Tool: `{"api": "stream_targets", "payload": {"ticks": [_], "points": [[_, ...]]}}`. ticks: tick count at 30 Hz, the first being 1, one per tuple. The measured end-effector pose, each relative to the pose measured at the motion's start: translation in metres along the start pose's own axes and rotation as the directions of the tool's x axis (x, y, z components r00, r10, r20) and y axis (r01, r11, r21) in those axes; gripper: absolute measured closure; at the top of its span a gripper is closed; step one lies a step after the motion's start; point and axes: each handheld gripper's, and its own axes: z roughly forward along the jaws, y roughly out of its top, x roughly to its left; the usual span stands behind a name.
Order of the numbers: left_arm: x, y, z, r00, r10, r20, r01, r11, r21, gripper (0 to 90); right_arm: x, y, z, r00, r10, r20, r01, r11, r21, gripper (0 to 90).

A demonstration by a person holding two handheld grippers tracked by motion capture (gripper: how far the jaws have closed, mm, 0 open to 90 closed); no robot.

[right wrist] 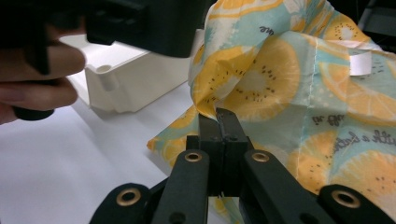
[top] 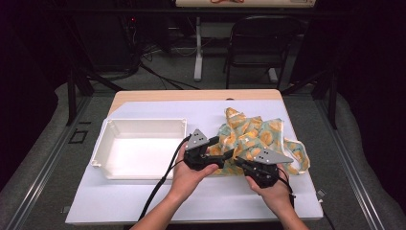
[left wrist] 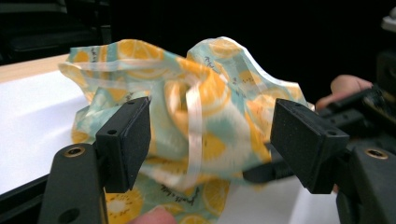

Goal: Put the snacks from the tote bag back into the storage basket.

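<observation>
Citrus-print cloth (left wrist: 205, 116) bunches between left gripper's (left wrist: 210, 140) parted jaws, right gripper (right wrist: 219, 122) pinching it.

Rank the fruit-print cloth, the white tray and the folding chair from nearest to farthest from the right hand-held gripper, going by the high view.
Measured from the right hand-held gripper:
1. Fruit-print cloth, pinched in its jaws, on the table's right side.
2. White tray, to the left, beyond the left hand-held gripper.
3. Folding chair, on the floor behind the table's far edge.
</observation>
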Motion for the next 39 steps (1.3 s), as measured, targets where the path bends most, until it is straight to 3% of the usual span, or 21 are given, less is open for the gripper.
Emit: {"api": "stream_targets", "payload": {"ticks": [3, 5, 6, 9, 10, 13, 15, 19, 23, 25, 29, 32, 36, 39], "points": [[-0.001, -0.001, 0.006, 0.9997, -0.024, 0.007, 0.024, 0.9995, 0.022, 32.9, 0.003, -0.004, -0.001, 0.9998, -0.013, -0.013, 0.013, 1.0, 0.019, 90.0], [-0.001, -0.003, 0.008, 0.9994, -0.034, -0.002, 0.034, 0.9977, 0.06, 51.8, 0.003, -0.009, -0.002, 0.9997, -0.016, -0.02, 0.017, 1.0, 0.027, 90.0], [0.0, -0.005, 0.009, 0.9994, -0.035, -0.002, 0.035, 0.9968, 0.072, 51.8, 0.003, -0.009, -0.002, 0.9997, -0.016, -0.02, 0.017, 1.0, 0.027, 90.0], [0.002, -0.009, 0.009, 0.9982, -0.057, 0.02, 0.055, 0.9937, 0.098, 76.8, 0.001, -0.009, -0.004, 0.9997, -0.013, -0.022, 0.014, 1.0, 0.026, 89.8], [0.003, -0.01, 0.008, 0.9976, -0.062, 0.031, 0.059, 0.9924, 0.108, 84.6, 0.0, -0.009, -0.007, 0.9992, -0.007, -0.039, 0.008, 1.0, 0.024, 86.1], [0.002, -0.012, 0.007, 0.9984, -0.046, 0.032, 0.041, 0.9903, 0.133, 86.6, -0.001, -0.009, -0.009, 0.9988, -0.002, -0.05, 0.002, 1.0, 0.018, 79.6], [0.003, -0.013, 0.006, 0.9981, -0.05, 0.036, 0.045, 0.9895, 0.137, 87.2, -0.002, -0.009, -0.014, 0.9972, -0.007, -0.074, 0.008, 1.0, 0.01, 73.7], [0.004, -0.017, 0.004, 0.9976, -0.059, 0.037, 0.053, 0.989, 0.138, 87.6, -0.01, -0.006, -0.03, 0.9969, 0.0, -0.078, -0.002, 1.0, -0.03, 69.7], [0.003, -0.022, 0.004, 0.9972, -0.064, 0.039, 0.057, 0.9875, 0.147, 87.7, -0.025, -0.001, -0.045, 0.9984, 0.046, -0.033, -0.049, 0.995, -0.085, 64.4], [0.003, -0.024, 0.004, 0.9975, -0.06, 0.037, 0.054, 0.9864, 0.155, 87.7, -0.033, 0.001, -0.047, 0.9961, 0.085, 0.025, -0.082, 0.991, -0.106, 58.2], [0.003, -0.03, 0.004, 0.997, -0.074, 0.024, 0.069, 0.9846, 0.161, 87.7, -0.05, 0.001, -0.047, 0.9801, 0.159, 0.119, -0.144, 0.981, -0.128, 52.7], [0.003, -0.036, 0.005, 0.9969, -0.079, 0.007, 0.076, 0.9811, 0.178, 87.7, -0.061, 0.001, -0.044, 0.9679, 0.185, 0.17, -0.164, 0.978, -0.132, 49.8], [0.003, -0.046, 0.009, 0.9977, -0.061, -0.029, 0.066, 0.9758, 0.208, 87.7, -0.072, 0.004, -0.038, 0.9473, 0.224, 0.229, -0.196, 0.971, -0.138, 45.9], [0.002, -0.052, 0.012, 0.9975, -0.06, -0.038, 0.067, 0.9715, 0.227, 87.7, -0.077, 0.008, -0.031, 0.9388, 0.234, 0.252, -0.207, 0.97, -0.131, 42.5]]}}
